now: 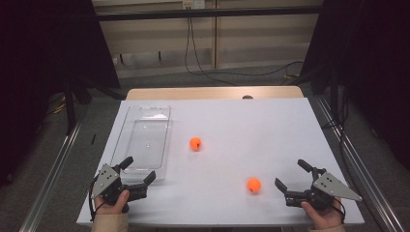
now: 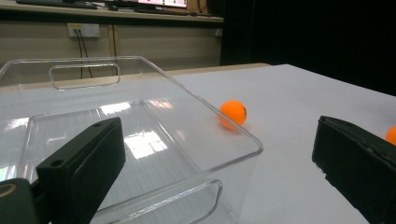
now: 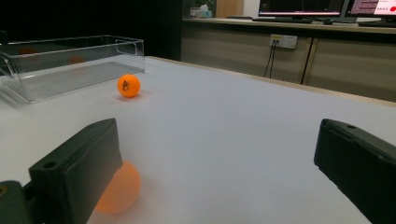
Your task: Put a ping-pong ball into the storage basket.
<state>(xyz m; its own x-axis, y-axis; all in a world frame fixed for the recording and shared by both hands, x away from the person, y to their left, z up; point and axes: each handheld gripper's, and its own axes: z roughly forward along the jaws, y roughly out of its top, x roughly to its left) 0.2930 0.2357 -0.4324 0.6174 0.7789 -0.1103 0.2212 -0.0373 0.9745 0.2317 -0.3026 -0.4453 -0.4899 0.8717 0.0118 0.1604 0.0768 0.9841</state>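
On the left part of the white table (image 1: 227, 145) lies a clear plastic bin (image 1: 143, 140), long and shallow, with a cut-out handle at each short end; nothing lies inside it. Just to the right of the bin, near the middle of its long side, sits one orange ball (image 1: 195, 143) on the bare tabletop, apart from the bin's wall. A second orange ball (image 1: 254, 184) lies well to the right of the bin and nearer the person's edge of the table.

The left gripper (image 1: 138, 171) rests at the bin's near short end, held in the left hand (image 1: 112, 200), its jaws spread wide with nothing between them; in the left gripper view one jaw stands over the bin's near wall and the other outside it. The right gripper (image 1: 292, 175), held in the right hand (image 1: 323, 212), sits far to the right of the bin, pointing toward it, jaws wide apart. The second ball lies just beside its nearer jaw, not clamped.
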